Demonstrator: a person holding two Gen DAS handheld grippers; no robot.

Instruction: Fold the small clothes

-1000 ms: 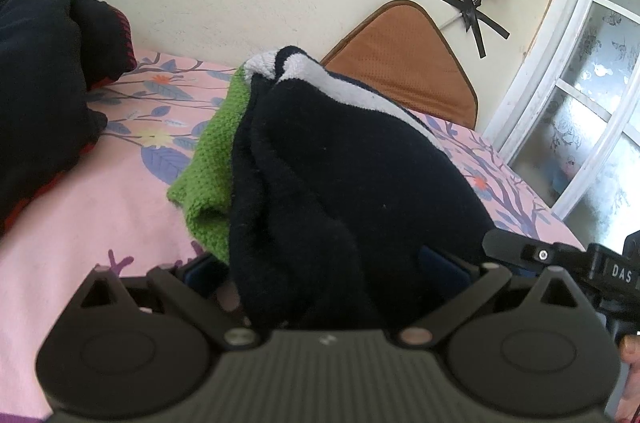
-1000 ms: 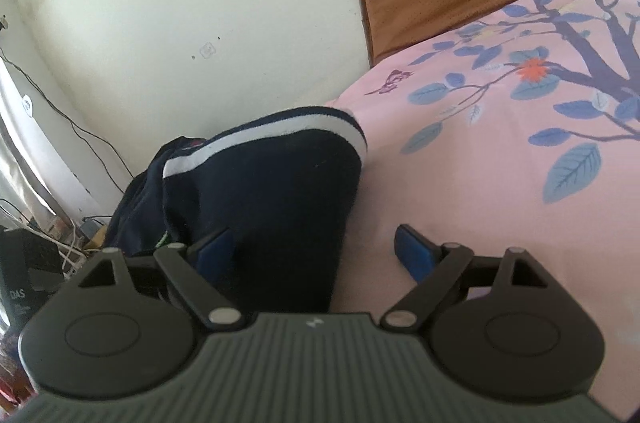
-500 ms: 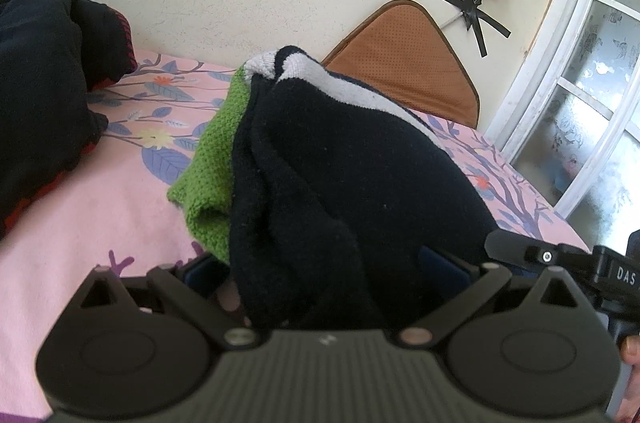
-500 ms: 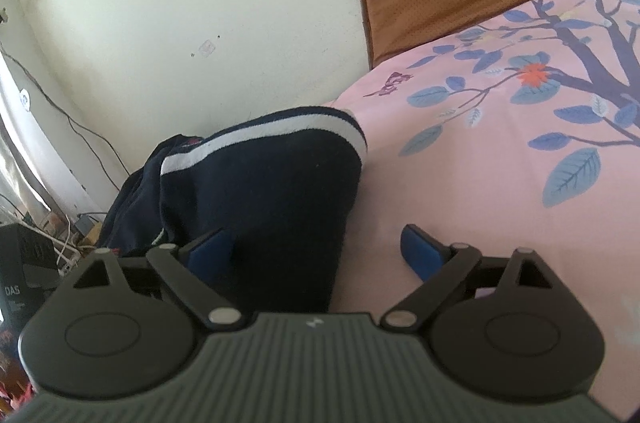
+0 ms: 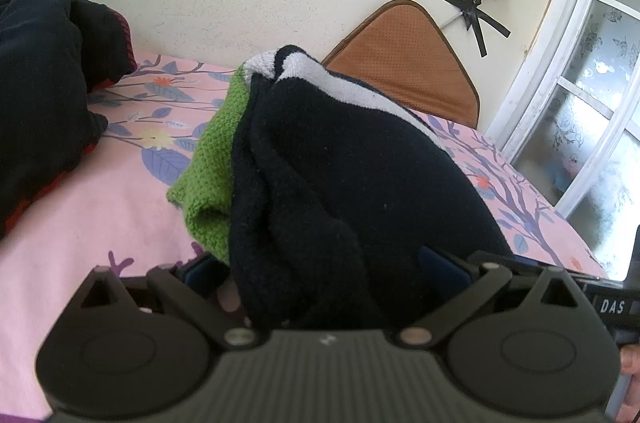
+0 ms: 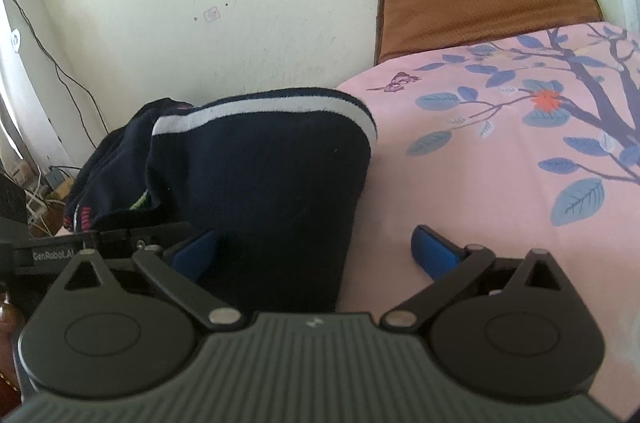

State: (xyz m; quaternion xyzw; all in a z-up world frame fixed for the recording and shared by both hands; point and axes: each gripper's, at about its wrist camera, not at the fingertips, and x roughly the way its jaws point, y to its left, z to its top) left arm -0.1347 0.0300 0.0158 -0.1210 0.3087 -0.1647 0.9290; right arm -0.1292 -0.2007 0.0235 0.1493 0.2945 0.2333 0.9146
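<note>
A navy garment with a white stripe point(image 5: 360, 163) lies heaped on a green knit piece point(image 5: 208, 175) on the pink floral sheet point(image 5: 100, 223). My left gripper point(image 5: 320, 267) stands wide, with the navy cloth between its blue pads and a small gap at the left pad. In the right wrist view the same navy garment point(image 6: 260, 175) lies folded, its striped edge on top. My right gripper point(image 6: 316, 251) has its jaws opening wide; the cloth lies by the left pad, and the right pad point(image 6: 436, 255) is clear of it, over bare sheet point(image 6: 480, 183).
A dark pile with red trim point(image 5: 40, 83) lies at the left on the bed. A brown cushion point(image 5: 404, 63) leans on the wall at the back. A window point(image 5: 580, 103) is at the right, and cables point(image 6: 36, 191) lie beside the bed.
The right gripper's jaws have spread wider and the gripper has rolled a little. The navy garment stays where it lay. The left gripper's view is unchanged.
</note>
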